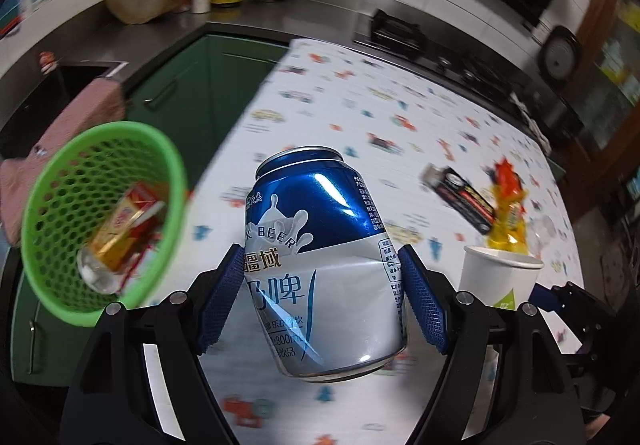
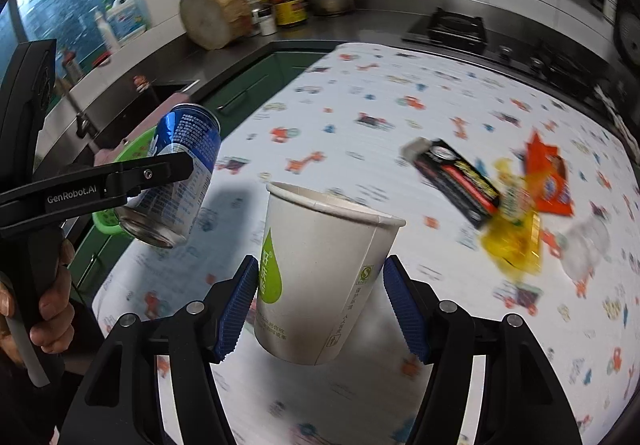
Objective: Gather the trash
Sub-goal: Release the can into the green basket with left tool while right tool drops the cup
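Your left tool (image 1: 322, 287) is clamped on a dented blue-and-silver beer can (image 1: 320, 257), lifted clear of the tabletop (image 1: 360, 105); the can's base is partly cut off by the tool frame. Your right tool (image 2: 320, 299) grips a white paper cup (image 2: 320, 277) with a green drop logo, also raised; its inside is hidden. Left of the can, a green basket (image 1: 52, 181) holds a red-and-gold carton (image 1: 124, 229) and something clear, blurred. Farther right on the tabletop lie a black box (image 2: 456, 181) and motion-blurred yellow and orange wrappers (image 2: 520, 221).
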Demonstrator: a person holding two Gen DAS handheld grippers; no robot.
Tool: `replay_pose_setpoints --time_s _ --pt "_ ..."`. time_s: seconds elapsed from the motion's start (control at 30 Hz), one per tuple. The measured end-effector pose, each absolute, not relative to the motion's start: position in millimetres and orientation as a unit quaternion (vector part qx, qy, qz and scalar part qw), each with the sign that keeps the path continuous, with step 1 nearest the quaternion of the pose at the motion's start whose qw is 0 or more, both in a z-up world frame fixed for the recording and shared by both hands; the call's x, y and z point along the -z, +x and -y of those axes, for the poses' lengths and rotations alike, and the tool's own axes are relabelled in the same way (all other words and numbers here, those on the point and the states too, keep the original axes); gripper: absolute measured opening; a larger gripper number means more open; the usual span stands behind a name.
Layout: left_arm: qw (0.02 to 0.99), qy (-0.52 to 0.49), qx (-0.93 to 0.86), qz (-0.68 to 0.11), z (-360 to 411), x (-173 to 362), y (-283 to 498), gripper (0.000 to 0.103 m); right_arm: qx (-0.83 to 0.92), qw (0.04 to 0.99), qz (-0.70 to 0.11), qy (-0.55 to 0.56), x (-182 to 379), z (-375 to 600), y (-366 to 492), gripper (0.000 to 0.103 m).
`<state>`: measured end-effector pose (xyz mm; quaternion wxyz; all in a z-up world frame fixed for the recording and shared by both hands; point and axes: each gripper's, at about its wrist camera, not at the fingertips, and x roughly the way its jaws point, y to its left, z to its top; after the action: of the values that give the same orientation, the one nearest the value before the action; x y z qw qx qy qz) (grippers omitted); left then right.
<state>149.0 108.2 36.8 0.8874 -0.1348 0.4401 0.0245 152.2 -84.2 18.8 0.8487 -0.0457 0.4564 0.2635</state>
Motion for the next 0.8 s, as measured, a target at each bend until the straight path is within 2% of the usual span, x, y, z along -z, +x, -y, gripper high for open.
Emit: replay_pose_setpoints --time_s 0.47,0.8 --pt "0.877 -0.163 -0.144 -0.429 -250 -32 134 0.076 -0.321 0.828 -0.453 -0.076 -21 -21 165 0.063" --pt "0.855 -0.181 -0.203 -0.441 -327 -7 135 0.076 -0.358 0.810 -0.457 -0.086 -17 -92 174 0.063"
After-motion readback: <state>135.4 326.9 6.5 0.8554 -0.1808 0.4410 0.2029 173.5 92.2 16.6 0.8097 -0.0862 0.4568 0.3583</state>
